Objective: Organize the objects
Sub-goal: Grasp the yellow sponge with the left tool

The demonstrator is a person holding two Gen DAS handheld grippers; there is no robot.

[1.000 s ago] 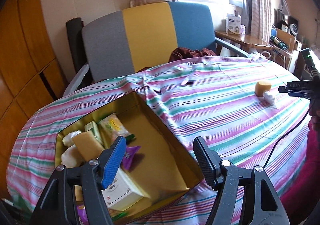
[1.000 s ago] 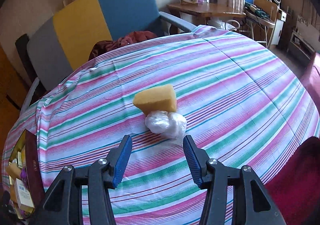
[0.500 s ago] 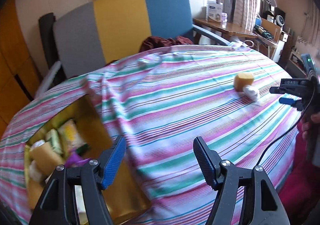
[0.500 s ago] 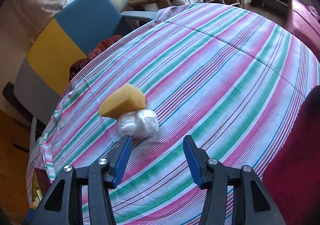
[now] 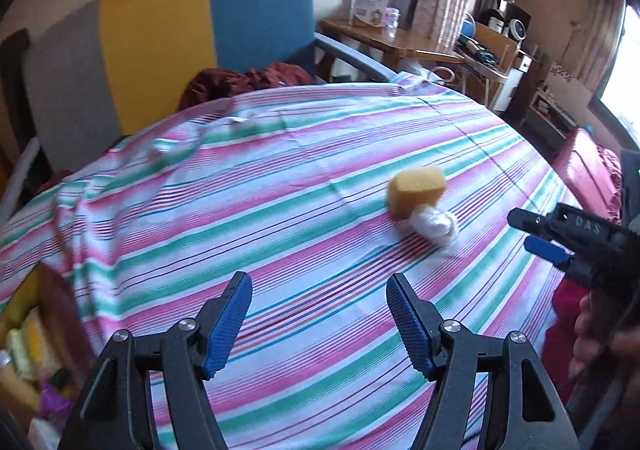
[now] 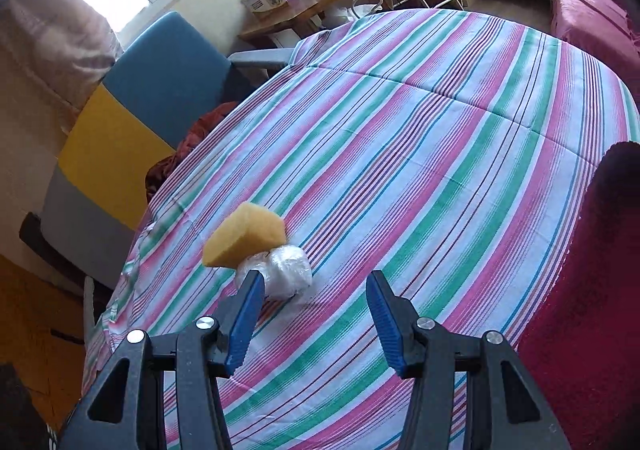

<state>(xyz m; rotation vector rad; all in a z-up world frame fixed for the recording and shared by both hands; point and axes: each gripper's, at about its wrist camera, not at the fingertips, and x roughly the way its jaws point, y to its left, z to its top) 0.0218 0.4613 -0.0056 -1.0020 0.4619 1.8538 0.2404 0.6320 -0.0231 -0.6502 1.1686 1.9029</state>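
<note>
Your left tongs (image 5: 319, 316) are hanging wide and empty over the striped cloth (image 5: 280, 210), with the box (image 5: 32, 334) of packets at their lower left. Ahead and right of them, the yellow sponge (image 5: 416, 190) is lying touching the plastic-wrapped bundle (image 5: 436, 222). Your right tongs (image 6: 314, 312) are standing open and empty, the bundle (image 6: 290, 276) just ahead of their left finger, the sponge's (image 6: 244, 240) long axis slanting up toward the right.

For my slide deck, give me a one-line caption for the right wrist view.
Open right gripper poised just short of a yellow sponge and a clear plastic bundle on the striped tablecloth.
</note>
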